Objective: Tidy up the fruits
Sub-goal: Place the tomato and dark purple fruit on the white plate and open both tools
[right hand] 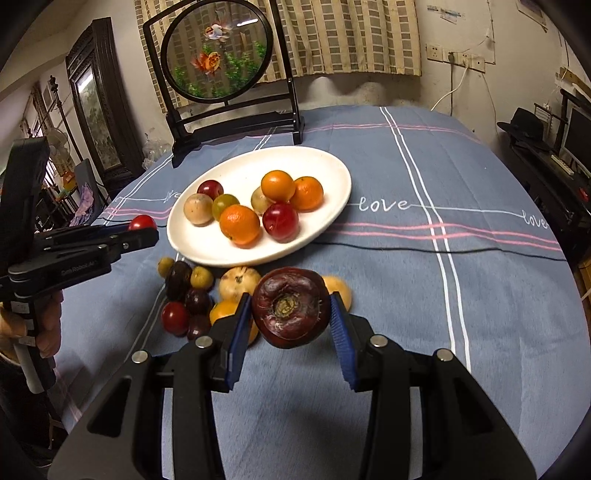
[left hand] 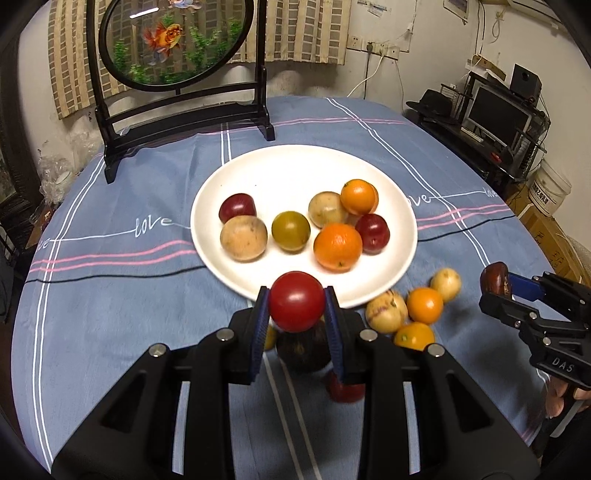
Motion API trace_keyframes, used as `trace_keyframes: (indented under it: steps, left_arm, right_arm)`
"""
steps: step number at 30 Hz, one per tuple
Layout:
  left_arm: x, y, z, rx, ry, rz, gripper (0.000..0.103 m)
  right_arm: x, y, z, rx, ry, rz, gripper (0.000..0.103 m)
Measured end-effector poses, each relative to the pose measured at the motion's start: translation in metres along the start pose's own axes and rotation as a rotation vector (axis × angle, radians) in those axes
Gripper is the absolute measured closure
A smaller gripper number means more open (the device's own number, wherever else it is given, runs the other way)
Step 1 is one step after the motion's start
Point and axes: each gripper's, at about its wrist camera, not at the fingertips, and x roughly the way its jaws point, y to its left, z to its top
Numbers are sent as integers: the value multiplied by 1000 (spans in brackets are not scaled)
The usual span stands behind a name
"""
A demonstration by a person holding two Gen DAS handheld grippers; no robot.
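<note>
Your left gripper (left hand: 297,314) hides part of the loose pile behind it: in the left wrist view a dark fruit (left hand: 303,350) and a red one (left hand: 345,391) peek out below the fingers, blurred and partly covered. At the far right of that view your right gripper (left hand: 496,284) is cut off by the frame edge, with only a sliver of your hand (left hand: 557,398) showing.

The fingers of your left gripper are narrow and clamped on a smooth red tomato (left hand: 296,301), held above the near rim of the white plate (left hand: 280,166). The fingers of your right gripper (right hand: 291,314) stand a little wider and pinch a dark maroon, wrinkled fruit (right hand: 291,306), stem end facing the camera, above the table just near of the plate.

The plate already carries oranges (right hand: 240,224), red plums (right hand: 280,220), pale brown fruits (right hand: 198,209) and a greenish one (right hand: 225,205). The loose fruits (right hand: 184,299) lie on the cloth just near the plate.

The table wears a blue cloth (right hand: 424,295) with white and pink stripes and the word "love". At its far edge stands a round goldfish screen (right hand: 218,51) in a black frame, with a checked curtain (right hand: 351,33) behind.
</note>
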Motion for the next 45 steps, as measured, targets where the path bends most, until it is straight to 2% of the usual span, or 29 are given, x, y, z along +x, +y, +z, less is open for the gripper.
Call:
trace_keyframes:
  steps: [10,16,23,29,31,33,40,42,45]
  left_arm:
    - [37,11,23,-23,31,5,73]
    - [61,23,25,-69,67,-7,73]
    - [82,27,27,-101,89,-5,73]
    - [90,25,27,-111,97,-30,72]
    - [89,26,27,-116,94,-32,66]
    - [86,29,29,-142,86,-46,53]
    - [65,34,33,-158,29,-22,48]
    - [59,35,33,-144,9,-8,42]
    - [51,35,32,-130,-18,23,40]
  right_arm:
    - [33,18,43,-68,-1,18,61]
    - [66,38,74,-95,11,30,61]
    - [106,50,105,-47,41,76,61]
    - [135,65,116,-37,81,41,60]
    - [137,68,117,-39,74,25,57]
    - [137,70,117,-33,67,27,56]
    - [119,53,110,47,58,61,55]
    - [102,42,101,74,42,68,55]
    - [76,29,87,87,21,66,51]
